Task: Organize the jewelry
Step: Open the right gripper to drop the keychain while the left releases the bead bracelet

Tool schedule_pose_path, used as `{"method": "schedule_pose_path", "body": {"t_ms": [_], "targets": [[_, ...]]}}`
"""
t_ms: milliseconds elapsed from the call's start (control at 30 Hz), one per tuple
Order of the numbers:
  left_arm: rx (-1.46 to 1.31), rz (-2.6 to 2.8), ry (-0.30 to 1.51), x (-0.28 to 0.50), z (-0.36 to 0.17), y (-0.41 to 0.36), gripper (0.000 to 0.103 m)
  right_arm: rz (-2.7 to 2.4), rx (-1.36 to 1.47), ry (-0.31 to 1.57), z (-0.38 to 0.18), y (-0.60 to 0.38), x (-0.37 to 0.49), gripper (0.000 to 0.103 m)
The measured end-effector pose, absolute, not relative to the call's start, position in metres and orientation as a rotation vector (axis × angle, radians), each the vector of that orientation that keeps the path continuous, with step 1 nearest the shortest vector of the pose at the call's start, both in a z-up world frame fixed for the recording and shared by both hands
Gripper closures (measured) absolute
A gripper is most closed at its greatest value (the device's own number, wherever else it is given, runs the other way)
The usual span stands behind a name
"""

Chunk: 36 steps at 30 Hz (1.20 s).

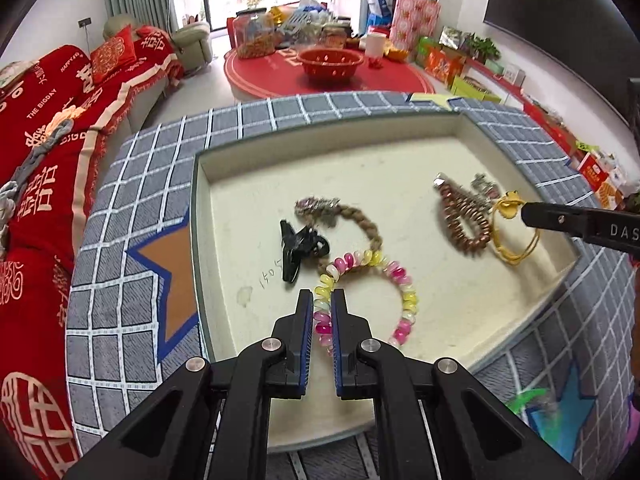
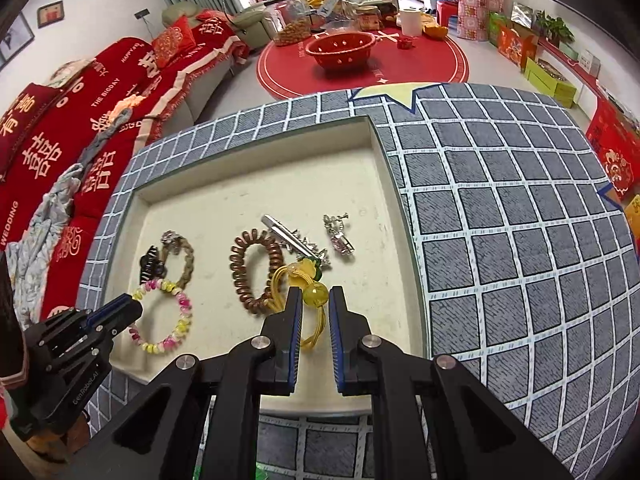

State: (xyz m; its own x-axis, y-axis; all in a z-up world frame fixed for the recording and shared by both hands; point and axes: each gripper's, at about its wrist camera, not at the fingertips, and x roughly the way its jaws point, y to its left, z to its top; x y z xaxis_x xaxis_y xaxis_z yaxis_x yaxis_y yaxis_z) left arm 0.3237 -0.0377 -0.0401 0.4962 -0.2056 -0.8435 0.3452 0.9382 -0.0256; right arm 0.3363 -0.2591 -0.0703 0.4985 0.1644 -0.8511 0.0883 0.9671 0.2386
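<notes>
Left wrist: pink-yellow bracelet [image 1: 372,300] between fingers [image 1: 306,316].

The far half of the cream tray [image 1: 224,216] lies bare, as does its floor between the black hair clip [image 1: 298,246] and the left wall, so a claw could pass there. The middle is crowded: the pink-and-yellow coil bracelet [image 1: 372,272] touches a braided band [image 1: 360,220], and the brown coil tie [image 2: 256,268] crowds the yellow elastic [image 2: 308,292] and silver clips [image 2: 338,234]. The raised rim hems every side.
</notes>
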Motion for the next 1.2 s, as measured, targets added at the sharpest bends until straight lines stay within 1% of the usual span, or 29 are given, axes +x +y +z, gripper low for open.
{"method": "schedule_pose_path", "body": {"t_ms": [367, 600, 667, 733, 800, 900, 1000, 1100, 1167, 1200], "targets": [[0.205, -0.245, 0.987, 0.342, -0.052, -0.050, 0.081, -0.027, 0.254, 1.061, -0.094, -0.266, 0.354, 0.089], [0.217, -0.221, 0.967, 0.344, -0.053, -0.052, 0.081, -0.036, 0.197, 1.052, -0.092, -0.259, 0.354, 0.088], [0.217, -0.218, 0.968, 0.343, -0.053, -0.053, 0.081, -0.034, 0.201, 1.054, -0.091, -0.258, 0.353, 0.082], [0.211, -0.218, 0.965, 0.342, -0.052, -0.052, 0.081, -0.032, 0.211, 1.044, -0.089, -0.258, 0.352, 0.059], [0.209, -0.215, 0.958, 0.340, -0.051, -0.051, 0.081, -0.033, 0.204, 1.030, -0.087, -0.257, 0.350, 0.049], [0.202, -0.209, 0.949, 0.338, -0.049, -0.050, 0.081, -0.022, 0.212, 1.027, -0.084, -0.255, 0.347, 0.049], [0.193, -0.210, 0.943, 0.335, -0.046, -0.049, 0.081, -0.013, 0.246, 1.020, -0.080, -0.256, 0.344, 0.040], [0.207, -0.202, 0.925, 0.332, -0.043, -0.049, 0.081, -0.001, 0.282, 1.008, -0.076, -0.258, 0.340, 0.037], [0.206, -0.194, 0.914, 0.330, -0.041, -0.049, 0.081, 0.012, 0.301, 0.999, -0.072, -0.259, 0.338, 0.034], [0.201, -0.193, 0.911, 0.329, -0.039, -0.048, 0.081, 0.016, 0.307, 0.995, -0.071, -0.258, 0.336, 0.030]]}}
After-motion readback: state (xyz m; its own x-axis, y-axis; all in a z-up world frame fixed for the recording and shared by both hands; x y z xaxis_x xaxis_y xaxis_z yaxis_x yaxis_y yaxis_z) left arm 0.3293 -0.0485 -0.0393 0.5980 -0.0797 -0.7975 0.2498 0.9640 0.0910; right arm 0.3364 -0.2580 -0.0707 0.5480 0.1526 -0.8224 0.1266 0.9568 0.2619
